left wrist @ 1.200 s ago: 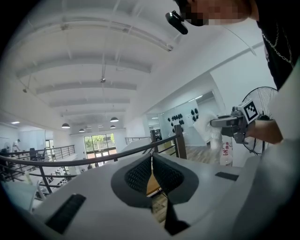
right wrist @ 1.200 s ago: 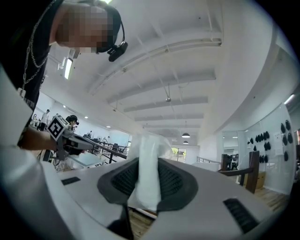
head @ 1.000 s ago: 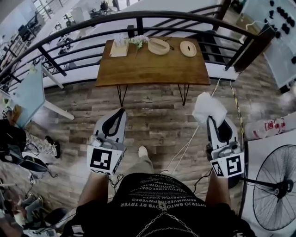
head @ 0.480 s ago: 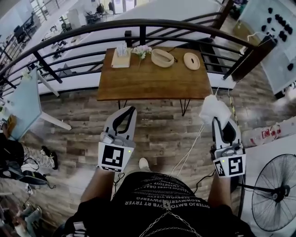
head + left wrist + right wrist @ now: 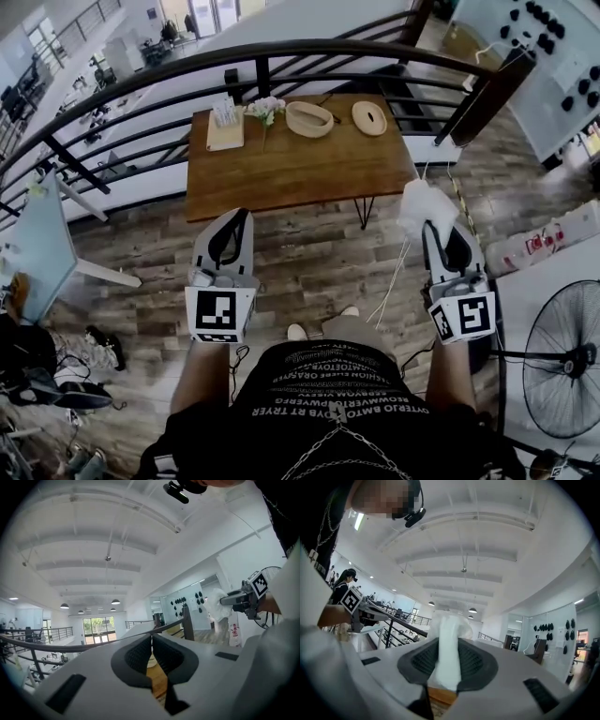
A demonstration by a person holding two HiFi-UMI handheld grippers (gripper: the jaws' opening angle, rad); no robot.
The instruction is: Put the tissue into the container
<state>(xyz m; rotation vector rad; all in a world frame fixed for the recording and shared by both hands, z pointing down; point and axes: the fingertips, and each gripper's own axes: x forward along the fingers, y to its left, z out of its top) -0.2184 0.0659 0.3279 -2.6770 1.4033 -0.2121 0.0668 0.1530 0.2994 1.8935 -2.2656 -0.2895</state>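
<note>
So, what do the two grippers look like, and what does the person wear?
Both the left gripper and the right gripper have pale grey wedge-shaped bodies, dark ribbed pads and a cube with black-and-white square markers. The person wears a black top with white lettering.

The tissue (image 5: 422, 202) in the right tool (image 5: 436, 231); container (image 5: 309, 119) on the table (image 5: 300, 169) ahead, left of the lid (image 5: 369, 117)

White tissue (image 5: 424, 208); brown wood-grain table (image 5: 281, 164); beige container (image 5: 309, 119); black railing (image 5: 281, 49); grey-brown plank floor (image 5: 319, 253).
</note>
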